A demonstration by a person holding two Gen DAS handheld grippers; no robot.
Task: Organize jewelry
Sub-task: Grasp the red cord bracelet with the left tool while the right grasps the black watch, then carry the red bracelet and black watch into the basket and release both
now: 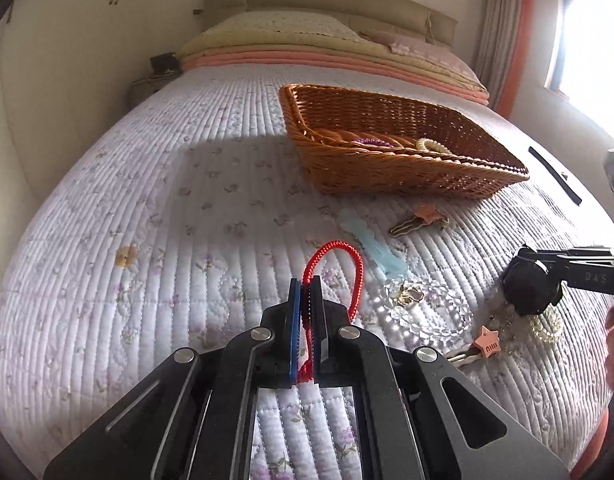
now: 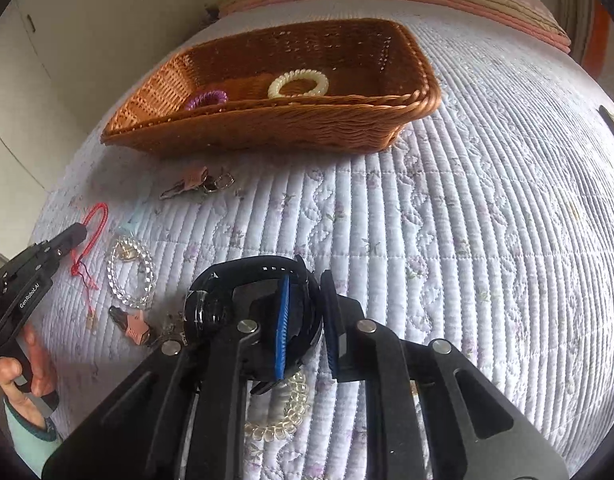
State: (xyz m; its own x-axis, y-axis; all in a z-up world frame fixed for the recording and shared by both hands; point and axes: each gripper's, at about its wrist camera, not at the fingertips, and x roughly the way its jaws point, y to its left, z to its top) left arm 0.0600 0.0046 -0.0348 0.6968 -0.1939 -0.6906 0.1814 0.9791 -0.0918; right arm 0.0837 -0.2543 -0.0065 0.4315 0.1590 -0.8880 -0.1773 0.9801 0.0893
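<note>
My left gripper [image 1: 305,284] is shut on a red cord bracelet [image 1: 347,252], whose loop sticks out past the fingertips over the quilt. In the right wrist view the same left gripper [image 2: 77,236] holds the red cord [image 2: 97,220] at the far left. My right gripper [image 2: 307,320] is shut on the strap of a black watch [image 2: 215,304], which also shows as the black watch [image 1: 527,288] in the left wrist view. A brown wicker basket [image 2: 267,116] lies beyond, holding a cream coil hair tie [image 2: 299,84] and a purple one [image 2: 207,98].
On the quilted bed lie a clear bead bracelet [image 1: 427,312], a pale blue piece [image 1: 371,240], two pink star clips [image 1: 487,340] [image 1: 423,218] and a clear coil tie [image 2: 283,412]. A black strip [image 1: 555,176] lies right of the basket [image 1: 407,184]. A hand [image 2: 23,372] grips the left handle.
</note>
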